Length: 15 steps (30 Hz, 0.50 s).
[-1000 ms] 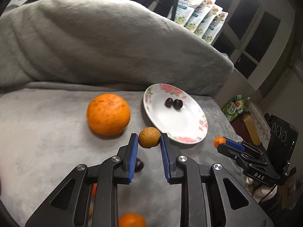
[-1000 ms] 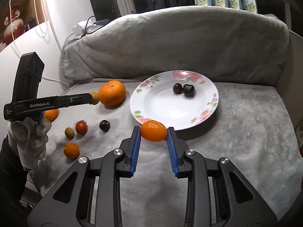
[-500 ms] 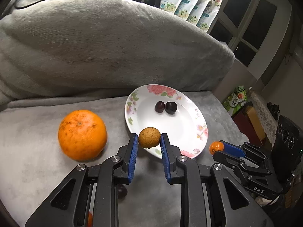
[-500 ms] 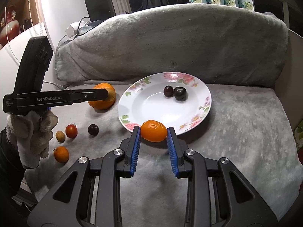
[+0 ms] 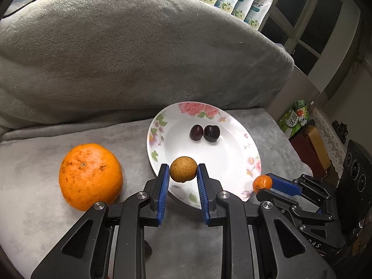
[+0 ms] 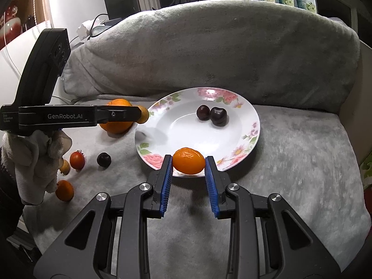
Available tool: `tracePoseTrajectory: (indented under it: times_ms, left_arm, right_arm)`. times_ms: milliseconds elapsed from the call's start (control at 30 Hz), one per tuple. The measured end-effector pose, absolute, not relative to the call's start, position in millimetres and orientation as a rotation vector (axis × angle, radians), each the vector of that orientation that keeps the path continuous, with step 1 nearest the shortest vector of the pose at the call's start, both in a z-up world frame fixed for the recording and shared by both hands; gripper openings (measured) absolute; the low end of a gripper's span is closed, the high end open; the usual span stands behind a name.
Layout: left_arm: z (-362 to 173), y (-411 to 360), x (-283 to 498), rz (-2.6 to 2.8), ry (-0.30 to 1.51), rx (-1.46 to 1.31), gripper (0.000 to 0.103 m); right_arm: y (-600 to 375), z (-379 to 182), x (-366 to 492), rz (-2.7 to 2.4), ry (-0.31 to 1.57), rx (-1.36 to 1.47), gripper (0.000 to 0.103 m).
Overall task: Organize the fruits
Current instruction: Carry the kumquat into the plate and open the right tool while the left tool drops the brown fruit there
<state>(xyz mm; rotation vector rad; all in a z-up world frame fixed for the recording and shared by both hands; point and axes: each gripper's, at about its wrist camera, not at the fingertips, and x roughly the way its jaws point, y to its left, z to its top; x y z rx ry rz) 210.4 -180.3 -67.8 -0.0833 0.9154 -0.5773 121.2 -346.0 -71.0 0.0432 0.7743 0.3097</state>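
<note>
My left gripper [image 5: 183,174] is shut on a small brown round fruit [image 5: 183,169], held above the near left rim of the flowered white plate [image 5: 232,162]. Two dark cherries [image 5: 204,133] lie in the plate. My right gripper [image 6: 188,164] is shut on a small orange mandarin [image 6: 188,164] over the plate's [image 6: 162,125] near rim. From the right wrist view the left gripper [image 6: 141,114] comes in from the left with the brown fruit [image 6: 144,114] at the plate's left edge. In the left wrist view the right gripper [image 5: 265,184] shows at lower right with the mandarin [image 5: 262,183].
A big orange [image 5: 90,176] lies left of the plate on the grey blanket [image 5: 46,220]. A red tomato [image 6: 77,160], a dark cherry [image 6: 104,159], a small mandarin [image 6: 64,190] and a small brown fruit [image 6: 65,167] lie at the left beside a gloved hand [image 6: 34,162]. A grey backrest [image 6: 209,53] rises behind.
The left gripper has carried the brown fruit to the right, from beside the big orange to over the plate's left rim. The right gripper with the mandarin has edged closer to the plate's near rim.
</note>
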Motion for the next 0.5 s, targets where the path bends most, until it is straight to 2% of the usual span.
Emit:
tracePoseTrajectory:
  times_ms: [333,367,400,467,500]
  left_arm:
    - [-66.4,-181.5,213.2,-0.574,0.912,-0.079,0.023]
    - [-66.2,-181.6,213.1,-0.574,0.912,-0.078,0.024]
    - [-66.0,-181.6,213.1,-0.574,0.911,-0.079,0.026]
    - [-65.6,-182.2,212.5,-0.575,0.909,-0.076,0.036]
    - [-65.3,-182.4,212.3,-0.574,0.908,-0.073,0.037]
  right_arm:
    - [-346.0,-72.2,123.9,0.296,0.775,0.034,0.030]
    - [-346.0,-72.4,124.1,0.295,0.776,0.033,0.032]
    - [-346.1,-72.5,124.3,0.295,0.777,0.032,0.046]
    - [-345.7,-71.0,122.3,0.285,0.762,0.027,0.067]
    - [-345.5,-69.8,121.1,0.283,0.752,0.023,0.069]
